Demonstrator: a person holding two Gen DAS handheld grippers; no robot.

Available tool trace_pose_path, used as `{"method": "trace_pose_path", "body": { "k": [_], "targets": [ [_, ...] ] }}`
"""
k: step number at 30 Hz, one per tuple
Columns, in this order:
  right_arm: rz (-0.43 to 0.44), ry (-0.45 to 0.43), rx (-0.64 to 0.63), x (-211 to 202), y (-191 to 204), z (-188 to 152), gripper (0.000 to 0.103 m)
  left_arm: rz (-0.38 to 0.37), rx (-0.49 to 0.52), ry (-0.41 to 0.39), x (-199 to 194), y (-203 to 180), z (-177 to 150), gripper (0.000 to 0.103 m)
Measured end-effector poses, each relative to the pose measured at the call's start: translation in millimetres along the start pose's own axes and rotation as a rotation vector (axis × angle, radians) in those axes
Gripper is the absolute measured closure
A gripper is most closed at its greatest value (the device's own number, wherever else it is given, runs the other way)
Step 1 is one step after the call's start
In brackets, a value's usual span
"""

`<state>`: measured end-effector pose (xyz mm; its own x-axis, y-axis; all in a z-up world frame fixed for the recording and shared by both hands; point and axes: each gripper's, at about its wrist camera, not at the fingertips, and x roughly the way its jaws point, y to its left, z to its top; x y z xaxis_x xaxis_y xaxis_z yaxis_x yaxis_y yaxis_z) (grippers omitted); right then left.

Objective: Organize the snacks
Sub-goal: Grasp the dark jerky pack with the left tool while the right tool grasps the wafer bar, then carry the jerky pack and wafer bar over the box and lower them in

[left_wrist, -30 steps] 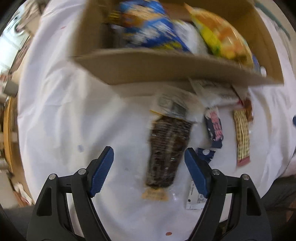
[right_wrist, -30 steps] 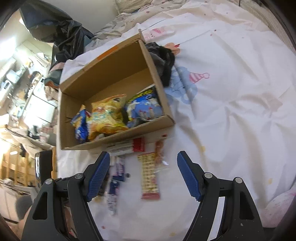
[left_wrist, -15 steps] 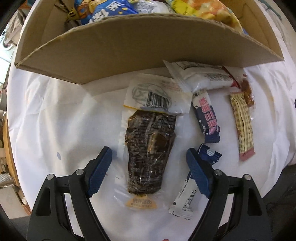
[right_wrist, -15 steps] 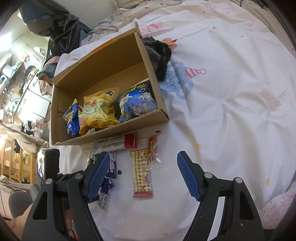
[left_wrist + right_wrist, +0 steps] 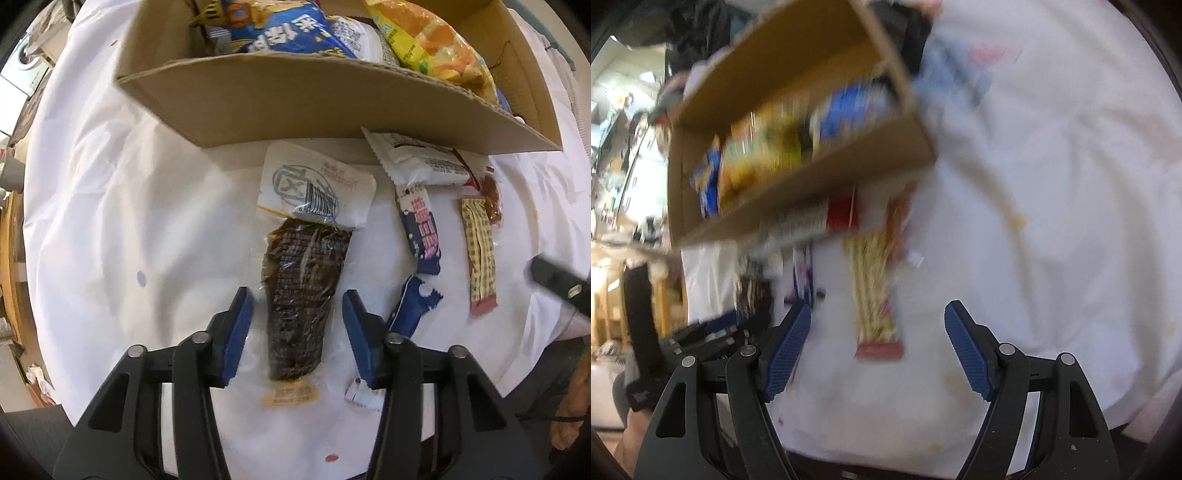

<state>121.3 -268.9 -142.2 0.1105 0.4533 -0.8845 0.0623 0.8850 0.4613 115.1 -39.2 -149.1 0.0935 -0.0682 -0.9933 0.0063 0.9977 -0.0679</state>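
Snacks on a white sheet, near side of the box

The cardboard box [image 5: 332, 96] lies far. The left gripper [image 5: 297, 328] points down, jaws closing either side of the dark vacuum-packed snack [image 5: 303, 295], pads not yet touching. The right gripper [image 5: 877, 347] is released above the checked wafer pack [image 5: 873, 291].

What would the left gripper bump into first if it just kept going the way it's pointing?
Most likely the dark vacuum-packed snack. It lies on the white sheet between the left gripper's closing jaws, though the pads don't visibly press on it yet.
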Motion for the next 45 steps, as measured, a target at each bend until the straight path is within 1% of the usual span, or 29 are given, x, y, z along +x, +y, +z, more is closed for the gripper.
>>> {"method": "trace_pose_path", "body": {
  "k": [2,3,4,7,9,10,11,12,13,14,15,16,17,20,22,24,25,27,28,29,30,31,34,36,37,39,41,44,45],
  "targets": [
    [-0.025,0.039,-0.022,13.1,6.8,-2.1,0.027,-0.015,-0.008,-0.003,-4.0,0.4,-1.9,0.078],
    [-0.053,0.055,-0.05,20.6,13.3,-2.9,0.029,-0.015,-0.012,-0.007,-7.1,2.5,-3.7,0.08],
    [-0.084,0.065,-0.079,27.0,19.6,-3.2,0.034,-0.013,-0.014,-0.007,-8.7,5.6,-5.6,0.08],
    [-0.171,0.067,-0.135,39.1,32.7,-2.7,0.035,-0.022,-0.035,0.003,-4.4,9.6,-8.7,0.078],
    [-0.208,0.064,-0.145,43.3,39.1,-2.5,0.035,-0.039,-0.059,0.013,-2.7,20.8,-11.2,0.071],
    [-0.215,0.059,-0.147,44.4,41.9,-2.6,0.035,-0.039,-0.064,0.013,-1.2,22.9,-11.0,0.057],
    [-0.222,0.058,-0.151,45.6,44.4,-2.8,0.038,-0.02,-0.063,0.005,-0.6,22.5,-10.5,0.037],
    [-0.238,0.055,-0.167,47.8,48.3,-3.6,0.041,-0.004,-0.058,-0.003,0.9,23.1,-8.9,0.029],
    [-0.254,0.053,-0.184,49.4,51.5,-4.4,0.05,0.014,-0.043,-0.016,3.0,21.0,-8.2,0.021],
    [-0.277,0.051,-0.205,52.2,55.3,-5.7,0.059,0.025,-0.018,-0.024,6.9,16.0,-9.4,0.021],
    [-0.296,0.049,-0.223,53.6,56.7,-7.0,0.063,0.037,0.011,-0.023,8.5,6.7,-8.8,0.021],
    [-0.298,0.047,-0.23,53.8,57.6,-8.1,0.073,0.054,0.053,-0.013,13.0,-2.1,-7.8,0.021],
    [-0.297,0.048,-0.234,53.3,57.7,-9.1,0.075,0.065,0.085,-0.005,17.3,-8.6,-7.9,0.021],
    [-0.256,0.054,-0.227,48.5,54.3,-13.8,0.075,0.113,0.129,-0.019,25.1,-20.7,-8.1,0.019],
    [-0.232,0.056,-0.225,45.1,51.8,-17.4,0.076,0.099,0.107,-0.03,26.7,-19.4,-5.1,0.019],
    [-0.206,0.052,-0.221,40.9,45.0,-25.2,0.076,0.064,0.065,-0.041,26.9,-13.1,1.1,0.019],
    [-0.192,0.048,-0.218,38.5,43.2,-27.8,0.076,0.062,0.064,-0.043,28.5,-16.9,9.2,0.019],
    [-0.172,0.032,-0.222,32.4,38.9,-32.9,0.076,0.07,0.081,-0.059,27.3,-16.1,8.1,0.022],
    [-0.157,0.021,-0.223,28.1,39.1,-34.7,0.076,0.074,0.085,-0.066,24.6,-11.7,8.4,0.027],
    [-0.15,0.017,-0.224,26.3,39.9,-35.7,0.076,0.078,0.089,-0.076,22.7,-11.2,7.5,0.037],
    [-0.138,0.011,-0.225,23.3,40.2,-37.2,0.076,0.075,0.094,-0.082,20.6,-12.8,6.3,0.042],
    [-0.127,0.003,-0.222,20.4,41.0,-38.7,0.076,0.075,0.096,-0.084,18.8,-15.8,4.9,0.043],
    [-0.103,-0.014,-0.227,13.3,43.0,-40.3,0.076,0.066,0.116,-0.097,13.9,-12.7,4.0,0.055],
    [-0.09,-0.019,-0.234,3.3,37.8,-40.1,0.076,0.046,0.106,-0.094,7.9,-10.8,-0.2,0.055],
    [-0.085,-0.022,-0.239,0.2,37.7,-42.4,0.076,0.044,0.097,-0.09,0.4,-17.8,-6.1,0.055],
    [-0.07,-0.023,-0.244,-4.0,37.9,-45.6,0.076,0.029,0.066,-0.084,-6.6,-5.5,-11.4,0.055],
    [-0.062,-0.025,-0.248,-5.5,38.7,-43.7,0.076,0.016,0.06,-0.08,-7.9,3.6,-11.6,0.055],
    [-0.051,-0.025,-0.26,-11.8,44.3,-38.6,0.076,0.0,0.044,-0.096,-19.8,15.0,-22.5,0.055],
    [-0.048,-0.026,-0.262,-13.4,44.0,-39.0,0.076,-0.01,0.034,-0.098,-22.3,15.7,-15.0,0.055]
  ]
}}
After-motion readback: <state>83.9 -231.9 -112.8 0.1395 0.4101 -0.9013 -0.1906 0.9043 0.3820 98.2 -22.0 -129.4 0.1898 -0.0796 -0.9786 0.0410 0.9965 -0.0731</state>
